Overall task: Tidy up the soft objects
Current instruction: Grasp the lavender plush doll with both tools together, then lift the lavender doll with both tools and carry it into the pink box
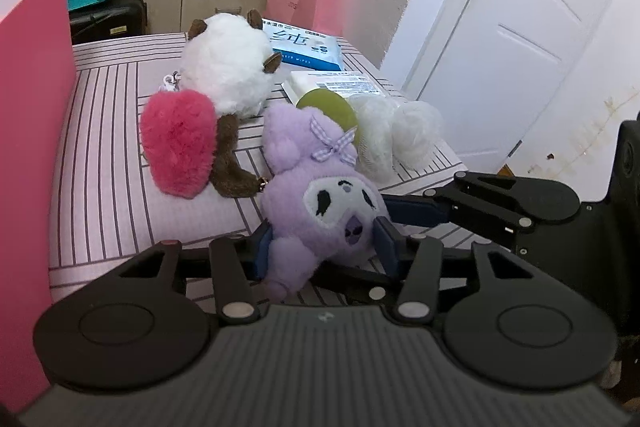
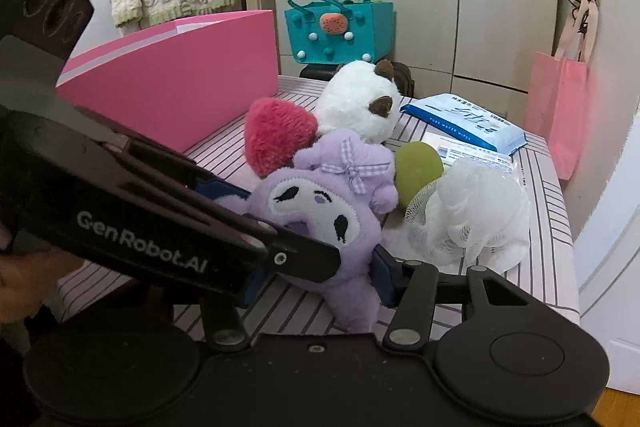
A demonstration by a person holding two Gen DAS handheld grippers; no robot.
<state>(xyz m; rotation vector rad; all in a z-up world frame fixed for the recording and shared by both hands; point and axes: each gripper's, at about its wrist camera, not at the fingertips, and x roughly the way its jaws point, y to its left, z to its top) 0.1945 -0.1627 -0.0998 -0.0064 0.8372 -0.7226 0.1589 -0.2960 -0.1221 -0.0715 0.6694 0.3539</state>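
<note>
A purple plush doll (image 1: 320, 187) with a checked bow lies on the striped table (image 1: 100, 167), face up. In the left wrist view my left gripper (image 1: 324, 247) has its blue pads (image 1: 262, 251) pressed against both sides of the doll's lower head. My right gripper (image 1: 500, 203) comes in from the right, one finger against the doll's head. In the right wrist view my right gripper (image 2: 320, 283) clamps the purple plush doll (image 2: 320, 203) at its body. Its right pad (image 2: 384, 279) presses the fur; the left pad is mostly hidden behind my left gripper (image 2: 160, 219).
Behind the doll lie a fluffy pink heart (image 2: 276, 131), a white-and-brown plush (image 2: 356, 99), a green ball (image 2: 418, 171) and a white mesh sponge (image 2: 472, 211). A pink box (image 2: 180, 87) stands open at the table's left. Wipes packs (image 2: 464, 123) lie at the back.
</note>
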